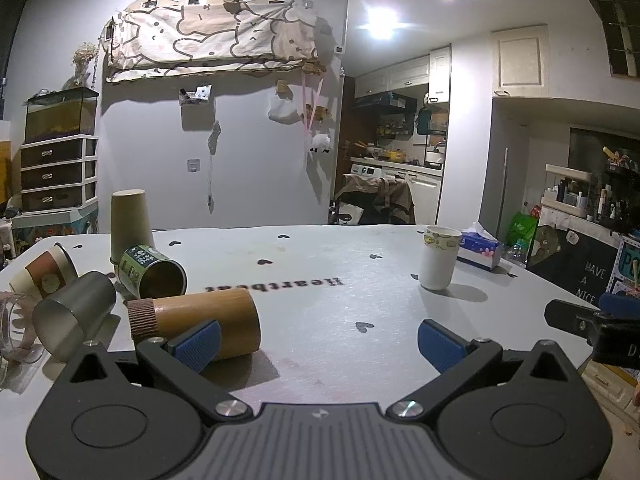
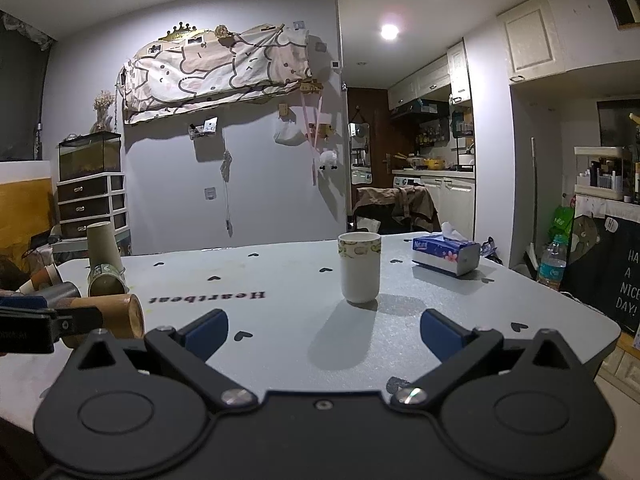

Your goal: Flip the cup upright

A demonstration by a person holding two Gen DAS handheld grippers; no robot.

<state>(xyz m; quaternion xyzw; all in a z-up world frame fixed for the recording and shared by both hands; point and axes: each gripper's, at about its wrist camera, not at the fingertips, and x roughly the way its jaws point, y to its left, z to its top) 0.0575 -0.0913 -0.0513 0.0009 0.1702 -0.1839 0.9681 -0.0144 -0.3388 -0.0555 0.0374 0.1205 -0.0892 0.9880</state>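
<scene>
A white cup with a patterned rim [image 1: 438, 258] stands upright on the grey table [image 1: 320, 300]; it also shows in the right wrist view [image 2: 360, 266]. Several cups lie on their sides at the left: a bamboo-brown cup [image 1: 208, 324], a green printed cup [image 1: 154, 276], a grey metal cup [image 1: 74, 314] and a tan cup [image 1: 44, 274]. A tan paper cup [image 1: 130, 222] stands upside down behind them. My left gripper [image 1: 318, 344] is open, its left finger beside the bamboo cup. My right gripper [image 2: 322, 334] is open and empty, short of the white cup.
A blue tissue box [image 2: 446, 254] sits at the table's far right. A clear glass object [image 1: 16, 328] lies at the far left edge. The right gripper's body [image 1: 596, 324] shows at the left view's right edge. A drawer unit [image 1: 58, 174] stands beyond the table.
</scene>
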